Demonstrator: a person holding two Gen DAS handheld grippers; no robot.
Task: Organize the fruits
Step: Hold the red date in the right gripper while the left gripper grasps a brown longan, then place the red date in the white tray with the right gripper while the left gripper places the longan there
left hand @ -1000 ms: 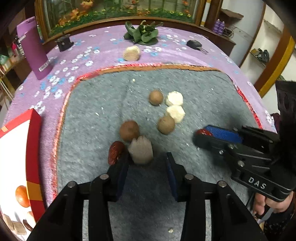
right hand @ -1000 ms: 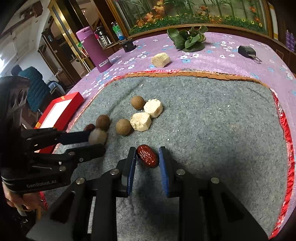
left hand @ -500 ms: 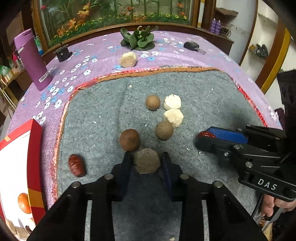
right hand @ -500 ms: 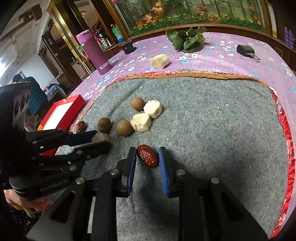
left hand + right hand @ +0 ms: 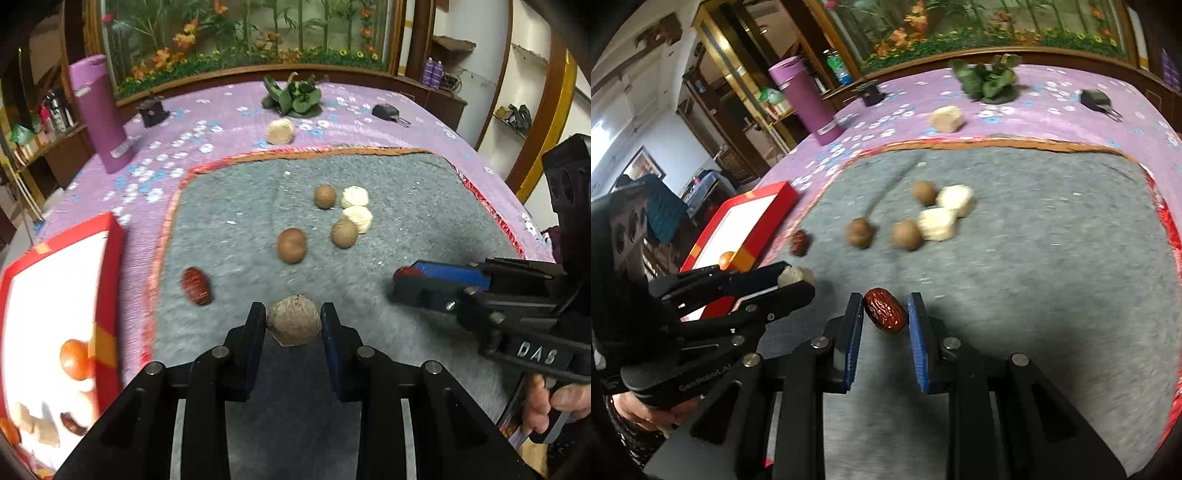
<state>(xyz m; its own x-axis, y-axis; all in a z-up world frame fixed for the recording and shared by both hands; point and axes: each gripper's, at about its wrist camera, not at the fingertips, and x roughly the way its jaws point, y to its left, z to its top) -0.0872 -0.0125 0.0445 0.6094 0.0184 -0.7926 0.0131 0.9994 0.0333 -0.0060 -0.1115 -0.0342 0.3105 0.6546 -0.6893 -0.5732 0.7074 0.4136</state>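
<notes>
Table cloth (image 5: 229,122): purple with small flowers, covering the whole table.
Grey mat (image 5: 406,206): felt with a red-orange border, lying on the cloth; the loose fruits sit on it.
Red box (image 5: 110,258): off the mat's left edge; only the left wrist view looks into it, showing an orange fruit (image 5: 74,359) and small pieces on its white inside. The right wrist view shows mainly its rim and white inside from the side.
Purple flask (image 5: 807,103): upright on the cloth, behind the box.
Left gripper (image 5: 293,325): jaws closed partway onto a rough grey-brown walnut (image 5: 294,324), pads touching both its sides; the right wrist view shows only the nut's tip poking past the fingers.
Right gripper (image 5: 885,312): jaws closed narrowly on a glossy red date (image 5: 885,311); in the left wrist view just a red end shows beside the blue pad.
Loose fruits: three brown round fruits (image 5: 291,244) and two pale chunks (image 5: 356,218) clustered mid-mat; a second date (image 5: 196,286) lies near the mat's left border.
Stray chunk (image 5: 946,118): on the cloth, beyond the mat.
</notes>
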